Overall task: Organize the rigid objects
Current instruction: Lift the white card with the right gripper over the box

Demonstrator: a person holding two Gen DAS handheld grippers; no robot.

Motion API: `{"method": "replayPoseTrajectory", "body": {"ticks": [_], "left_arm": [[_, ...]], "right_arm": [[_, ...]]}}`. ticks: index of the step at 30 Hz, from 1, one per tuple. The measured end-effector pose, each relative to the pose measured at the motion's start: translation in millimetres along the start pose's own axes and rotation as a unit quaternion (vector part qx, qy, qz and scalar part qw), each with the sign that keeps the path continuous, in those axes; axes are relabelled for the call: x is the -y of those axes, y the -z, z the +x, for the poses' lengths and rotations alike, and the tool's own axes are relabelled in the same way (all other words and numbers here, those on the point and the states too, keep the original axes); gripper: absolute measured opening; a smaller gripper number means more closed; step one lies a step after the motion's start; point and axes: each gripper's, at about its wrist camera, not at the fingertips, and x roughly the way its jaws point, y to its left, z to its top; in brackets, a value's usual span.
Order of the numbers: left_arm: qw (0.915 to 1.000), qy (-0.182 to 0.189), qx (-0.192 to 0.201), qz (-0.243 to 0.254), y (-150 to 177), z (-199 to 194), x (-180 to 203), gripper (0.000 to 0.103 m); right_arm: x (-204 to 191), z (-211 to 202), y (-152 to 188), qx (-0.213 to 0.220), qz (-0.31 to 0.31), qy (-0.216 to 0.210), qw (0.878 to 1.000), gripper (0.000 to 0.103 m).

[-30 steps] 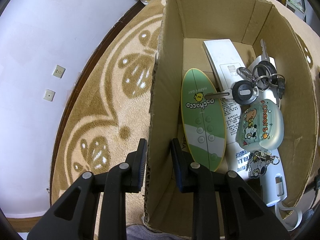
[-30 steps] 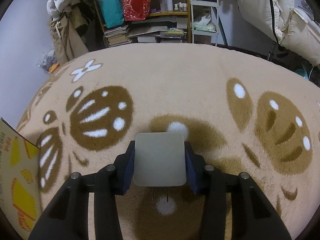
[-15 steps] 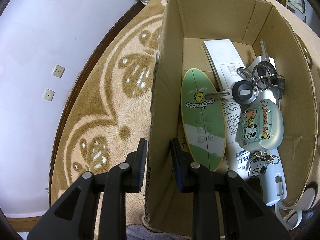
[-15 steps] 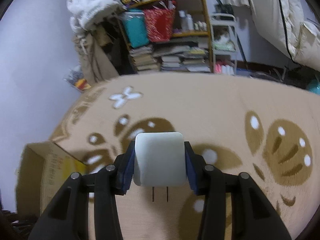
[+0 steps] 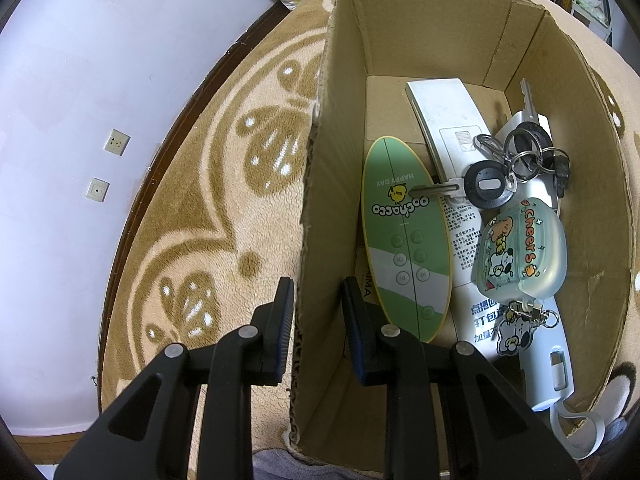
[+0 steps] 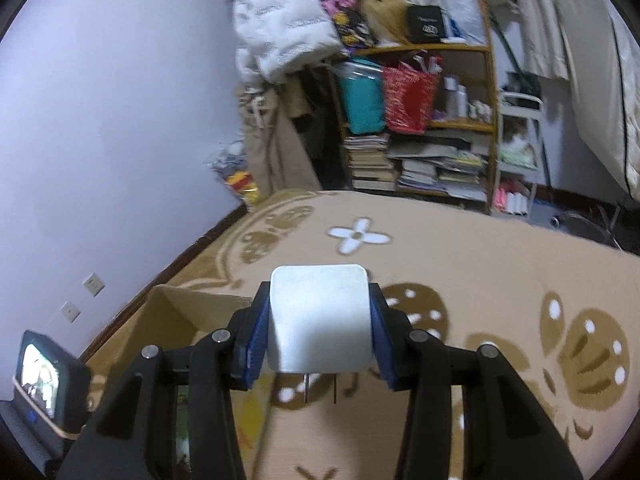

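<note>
right claw (image 6: 319, 342) clamps charger (image 6: 318, 318) | box (image 6: 188, 316) lies lower-left of it | left claw (image 5: 318, 312) straddles box wall, barely open

A white charger plug (image 6: 318, 318) with rounded corners is clamped between the blue pads of the right gripper (image 6: 318, 336), its two metal prongs pointing down. At 8 o'clock from it stands the open cardboard box (image 5: 400, 32) on the carpet — inside lie a green oval remote (image 5: 404, 236), a white remote (image 5: 448, 120), a key bunch (image 5: 516, 160) and a translucent earbud case (image 5: 520, 252).
</note>
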Motion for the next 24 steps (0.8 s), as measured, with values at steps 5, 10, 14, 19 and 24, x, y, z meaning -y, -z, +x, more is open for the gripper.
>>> {"method": "replayPoseTrajectory", "body": {"ticks": [5,10,14,19,24], "left_arm": [[1.0,0.0,0.0,0.0,0.7,0.4,-0.6,0.024],[1.0,0.001,0.0,0.0,0.9,0.3,0.0,0.024],[1.0,0.001,0.0,0.0,1.2,0.3,-0.3,0.024],[1.0,0.003,0.0,-0.001,2.0,0.7,-0.2,0.024],[1.0,0.005,-0.001,-0.002,2.5,2.7,-0.5,0.024]], "right_arm": [[-23.7,3.9,9.4,-0.005,-0.022,-0.028,0.999,0.048],[-43.0,15.5,22.4,-0.023,-0.038,-0.059,0.997,0.048],[-54.9,17.4,30.2,-0.03,-0.05,-0.076,0.995,0.048],[-70.7,18.5,37.6,-0.037,-0.07,-0.088,0.993,0.048],[-79.5,21.7,44.1,-0.045,-0.082,-0.094,0.991,0.048]]}}
